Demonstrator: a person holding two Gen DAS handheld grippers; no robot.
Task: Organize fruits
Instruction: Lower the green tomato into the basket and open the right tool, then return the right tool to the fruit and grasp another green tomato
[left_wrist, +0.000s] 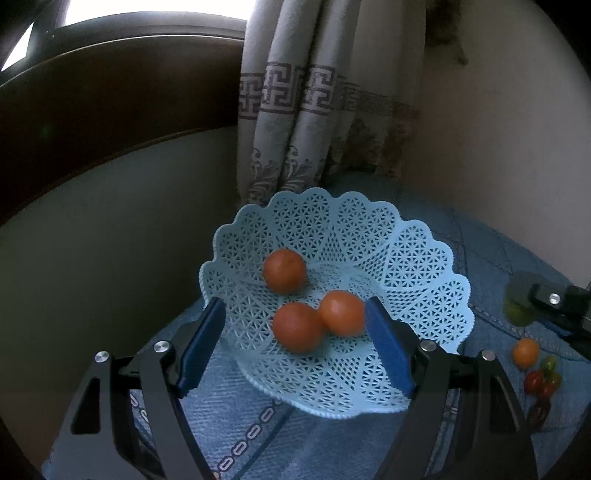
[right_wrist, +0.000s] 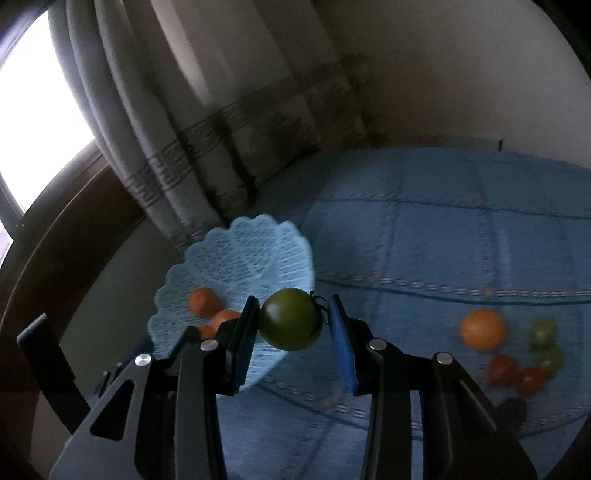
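A light blue lattice basket sits on the blue quilt and holds three orange fruits. My left gripper hangs open over the basket's near side, with two of the fruits between its blue pads, neither gripped. In the right wrist view my right gripper is shut on a dark green tomato, held above the quilt just right of the basket. The right gripper's tip also shows at the right edge of the left wrist view with the green tomato.
On the quilt to the right lie an orange fruit, small green tomatoes and small red tomatoes. A patterned curtain hangs behind the basket. A dark wooden frame and a window are at the left.
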